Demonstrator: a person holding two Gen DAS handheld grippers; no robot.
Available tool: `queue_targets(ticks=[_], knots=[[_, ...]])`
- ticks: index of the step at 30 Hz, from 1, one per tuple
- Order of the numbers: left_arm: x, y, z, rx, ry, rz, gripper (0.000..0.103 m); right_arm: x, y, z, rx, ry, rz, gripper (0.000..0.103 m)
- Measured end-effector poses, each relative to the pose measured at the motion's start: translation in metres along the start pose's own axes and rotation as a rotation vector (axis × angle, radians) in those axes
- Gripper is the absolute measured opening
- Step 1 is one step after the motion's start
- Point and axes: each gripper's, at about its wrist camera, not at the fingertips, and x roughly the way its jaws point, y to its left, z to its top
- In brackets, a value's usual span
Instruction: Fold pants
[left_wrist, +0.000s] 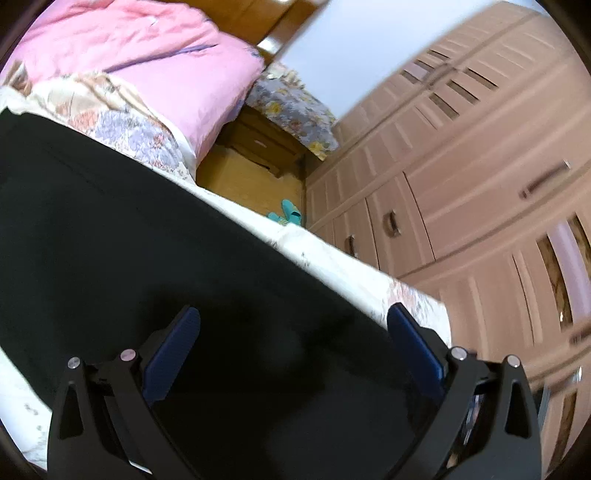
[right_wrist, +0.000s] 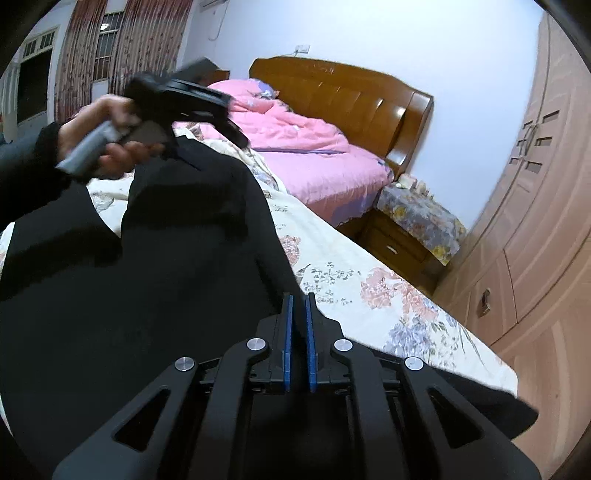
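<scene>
From my left wrist camera I see the left gripper with its jaws spread wide, hovering over the black pants, with nothing pinched between the blue pads. The pants lie spread across the floral bedsheet, running from the pink quilt toward me, their right-hand edge close to the side of the bed. In the right wrist view the same left gripper sits blurred at upper left in a hand, above the far part of the pants. Moving right, the right gripper has its jaws drawn almost together, only a thin slit between the pads; I can't make out any cloth in that slit, though the dark fabric lies directly beneath and around the fingers, so I judge it may have nipped the near edge, but I can't confirm it. I read this as the start of a fold: one side claimed, the other hand looking for its grip. Next I'd want the left jaws brought down onto a matching edge and closed, then both hands lifting together so the cloth carries over evenly. Farther right stands the nightstand under a flowered cloth, its drawers shut so I can't say what's inside, and the wardrobe, doors closed too.
</scene>
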Motion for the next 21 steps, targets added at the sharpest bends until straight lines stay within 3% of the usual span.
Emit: queue_targets(ticks=[3, 5, 6, 7, 8, 10, 11, 12, 13, 15, 17, 21], knots=[[0.026, -0.003, 0.01, -0.027, 0.066, 0.112, 0.097, -0.005, -0.005, -0.006, 0.041, -0.004, -0.002, 0.001], [0.045, 0.002, 0.014, -0.069, 0.118, 0.132, 0.069, 0.0, -0.011, -0.01, 0.058, 0.018, -0.024, 0.001], [0.051, 0.006, 0.015, -0.083, 0.139, 0.12, 0.045, 0.004, -0.014, -0.011, 0.076, 0.034, -0.018, 0.001], [0.058, 0.01, 0.015, -0.094, 0.16, 0.112, 0.033, 0.012, -0.024, -0.013, 0.124, 0.063, 0.014, 0.002], [0.064, 0.012, 0.016, -0.099, 0.172, 0.118, 0.032, 0.013, -0.029, -0.015, 0.167, 0.082, 0.043, 0.003], [0.069, 0.018, 0.017, -0.126, 0.157, 0.105, 0.034, 0.015, -0.044, -0.016, 0.247, 0.098, 0.103, 0.015], [0.067, 0.021, 0.017, -0.159, 0.146, 0.082, 0.037, 0.017, -0.052, -0.015, 0.27, 0.108, 0.124, 0.04], [0.063, 0.023, 0.017, -0.18, 0.138, 0.058, 0.053, 0.02, -0.059, -0.013, 0.284, 0.12, 0.144, 0.091], [0.058, 0.024, 0.015, -0.196, 0.123, 0.033, 0.08, 0.023, -0.067, -0.008, 0.288, 0.111, 0.135, 0.098], [0.047, 0.02, 0.011, -0.186, 0.066, 0.021, 0.093, 0.028, -0.076, 0.002, 0.252, 0.079, 0.139, 0.097], [0.043, 0.014, 0.009, -0.149, 0.052, 0.032, 0.093, 0.047, -0.089, 0.015, 0.225, 0.104, 0.14, 0.097], [0.043, 0.004, 0.01, -0.116, 0.052, 0.029, 0.093, 0.096, -0.104, 0.034, 0.208, 0.151, 0.239, 0.083]])
